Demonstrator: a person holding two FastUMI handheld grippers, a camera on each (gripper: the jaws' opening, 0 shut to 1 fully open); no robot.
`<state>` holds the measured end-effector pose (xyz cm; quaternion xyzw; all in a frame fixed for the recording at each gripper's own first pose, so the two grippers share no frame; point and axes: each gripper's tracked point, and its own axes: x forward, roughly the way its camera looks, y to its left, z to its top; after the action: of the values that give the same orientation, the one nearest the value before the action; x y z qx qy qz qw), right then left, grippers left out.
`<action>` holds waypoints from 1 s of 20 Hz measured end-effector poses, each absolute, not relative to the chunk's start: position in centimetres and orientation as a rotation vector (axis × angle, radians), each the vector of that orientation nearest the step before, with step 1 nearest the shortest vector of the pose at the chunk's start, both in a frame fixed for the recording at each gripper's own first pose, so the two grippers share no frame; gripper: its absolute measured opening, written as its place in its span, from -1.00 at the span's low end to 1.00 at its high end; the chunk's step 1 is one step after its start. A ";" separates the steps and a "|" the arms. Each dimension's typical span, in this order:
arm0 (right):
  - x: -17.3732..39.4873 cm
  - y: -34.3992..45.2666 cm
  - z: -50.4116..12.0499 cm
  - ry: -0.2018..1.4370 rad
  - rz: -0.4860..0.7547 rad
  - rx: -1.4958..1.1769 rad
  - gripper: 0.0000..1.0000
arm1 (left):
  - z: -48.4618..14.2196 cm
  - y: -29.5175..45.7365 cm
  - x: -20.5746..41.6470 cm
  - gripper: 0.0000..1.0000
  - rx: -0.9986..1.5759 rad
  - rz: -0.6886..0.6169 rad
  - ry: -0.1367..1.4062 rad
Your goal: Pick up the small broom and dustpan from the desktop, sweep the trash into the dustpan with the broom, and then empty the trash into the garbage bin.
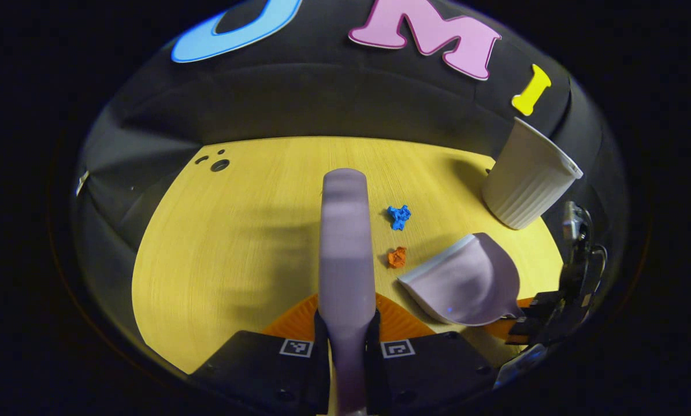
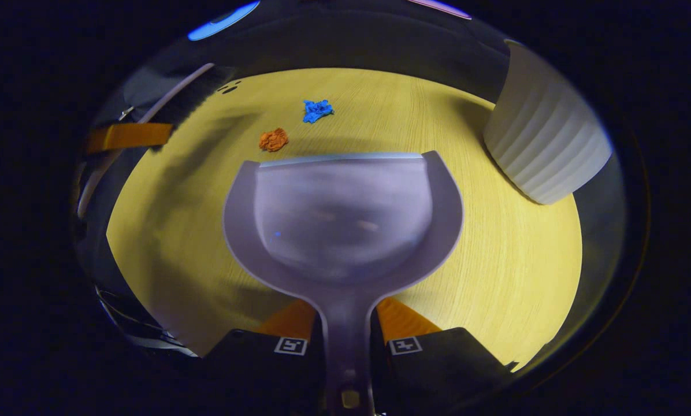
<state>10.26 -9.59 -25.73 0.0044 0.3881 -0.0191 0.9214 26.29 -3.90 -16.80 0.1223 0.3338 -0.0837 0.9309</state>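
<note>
My left gripper [image 1: 346,332] is shut on the lilac broom [image 1: 345,242], which stands straight ahead over the yellow desktop [image 1: 236,242]. Just right of it lie a crumpled blue scrap [image 1: 399,216] and an orange scrap [image 1: 397,257]. My right gripper [image 2: 348,341] is shut on the handle of the lilac dustpan [image 2: 345,219], whose front lip faces the orange scrap [image 2: 273,139] and the blue scrap [image 2: 317,110], a short way off. The dustpan [image 1: 467,283] and the right gripper [image 1: 545,320] show at the right in the left gripper view. The broom's dark bristles [image 2: 189,95] show at upper left.
A white ribbed garbage bin [image 1: 527,182] stands at the desktop's far right corner; it is close on the right [image 2: 545,147] in the right gripper view. Small holes [image 1: 218,164] mark the far left corner. The black cloth wall rings the desktop.
</note>
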 end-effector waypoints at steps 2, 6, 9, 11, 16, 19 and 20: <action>9.9 -10.3 -25.6 0.796 -0.048 0.015 -0.28 | -17.2 -4.6 28.3 -0.43 0.286 -0.193 0.703; 9.1 -11.1 -25.0 0.790 -0.062 0.051 -0.29 | -18.3 -5.7 32.3 -0.41 0.425 -0.240 0.748; 8.8 -11.9 -24.2 0.772 -0.053 0.007 -0.28 | -19.5 -6.8 35.7 -0.41 0.515 -0.285 0.739; 8.6 -12.1 -23.8 0.764 -0.042 -0.027 -0.36 | -20.4 -7.1 36.9 -0.43 0.576 -0.305 0.758; 8.3 -12.9 -24.1 0.778 -0.019 -0.117 -0.29 | -22.3 -8.7 37.4 -0.43 0.661 -0.433 0.843; 8.0 -12.9 -24.8 0.790 -0.014 -0.132 -0.29 | -23.4 -9.6 36.4 -0.41 0.679 -0.499 0.879; 7.7 -12.7 -24.8 0.796 -0.006 -0.134 -0.34 | -23.7 -10.1 35.9 -0.41 0.680 -0.522 0.887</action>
<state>7.73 -12.67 -24.78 -0.0650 0.3872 -0.0028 0.9197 35.87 -10.12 -23.66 0.3188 0.4159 -0.2447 0.8158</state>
